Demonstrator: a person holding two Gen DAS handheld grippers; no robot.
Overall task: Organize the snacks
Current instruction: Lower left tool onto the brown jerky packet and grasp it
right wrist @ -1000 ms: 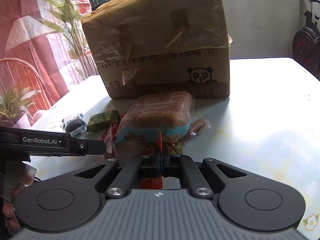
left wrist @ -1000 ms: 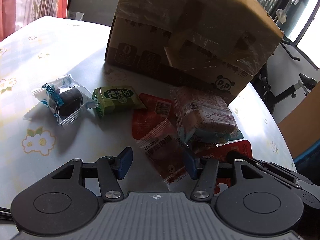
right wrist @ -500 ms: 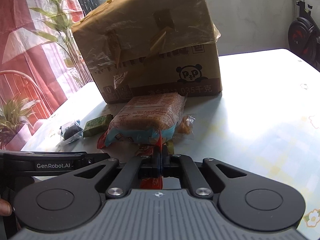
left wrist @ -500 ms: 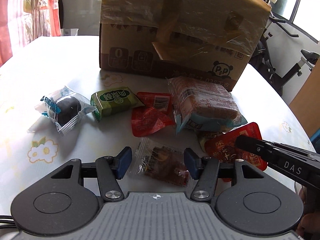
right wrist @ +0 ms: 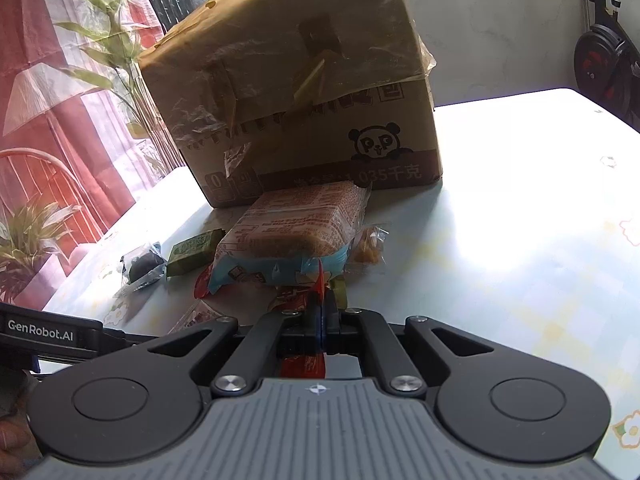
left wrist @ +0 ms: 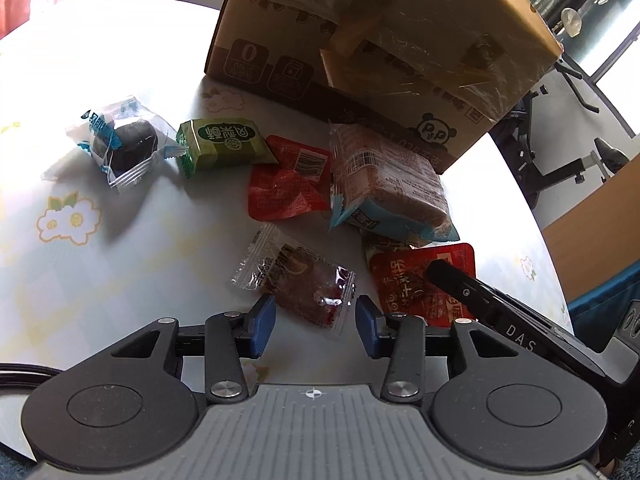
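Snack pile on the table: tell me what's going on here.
A person is sorting wrapped snacks in front of a cardboard box, one tool in each hand. The right tool is shut on a red packet. The left tool has just been closing around a clear-wrapped brown snack, but its pads are not pressing on it yet. The bread pack, green packet and dark cake lie untouched.

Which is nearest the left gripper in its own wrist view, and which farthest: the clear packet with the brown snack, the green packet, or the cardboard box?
Measured from the left gripper:
1. Clear packet with the brown snack, just ahead, its near corner between the open blue pads.
2. Green packet, farther out, ahead and left.
3. Cardboard box, farthest, at the back of the table.
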